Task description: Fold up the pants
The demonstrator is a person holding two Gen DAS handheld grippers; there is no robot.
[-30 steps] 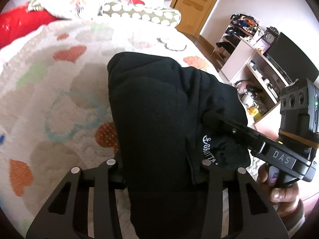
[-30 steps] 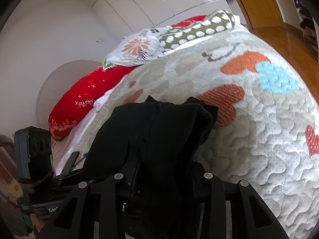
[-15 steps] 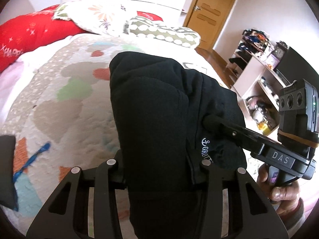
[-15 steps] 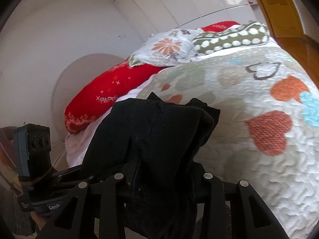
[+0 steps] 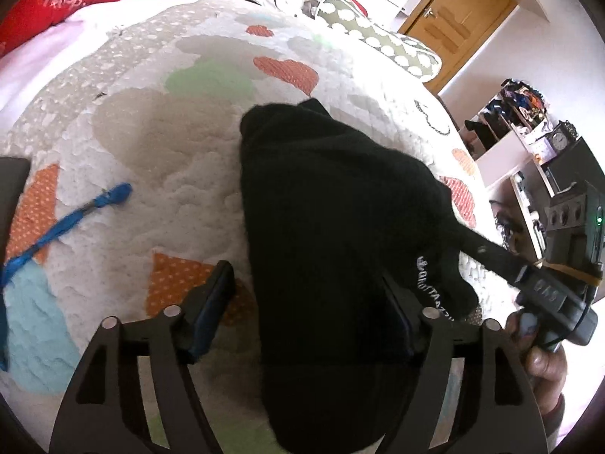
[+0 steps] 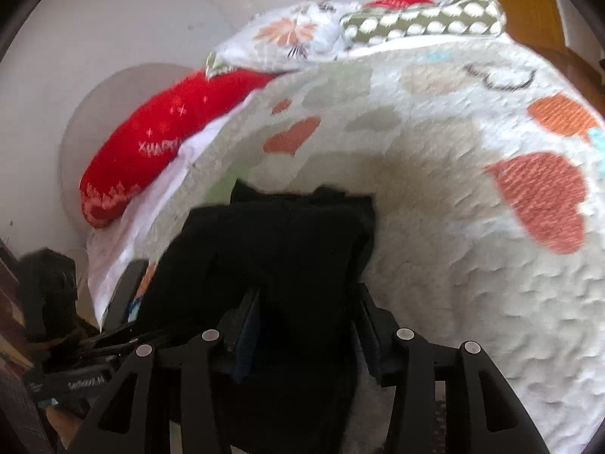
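Note:
The black pants (image 5: 332, 227) lie in a folded bundle on the heart-patterned quilt (image 5: 151, 143). My left gripper (image 5: 308, 302) is open; its left finger stands clear of the cloth and the right finger is against it. In the right wrist view the pants (image 6: 287, 249) lie between the fingers of my right gripper (image 6: 306, 325), which still closes on the cloth. The right gripper's body (image 5: 548, 287) shows at the right of the left wrist view, its finger tucked into the bundle.
A red pillow (image 6: 159, 143), a floral pillow (image 6: 287, 34) and a dotted bolster (image 5: 378, 41) lie at the bed's head. A blue thread (image 5: 68, 223) lies on the quilt to the left. Shelves (image 5: 529, 143) and a wooden door (image 5: 461, 11) stand to the right.
Both grippers have lowered the bundle onto the quilt. My left gripper has opened and let go of the pants; the right one still grips them.

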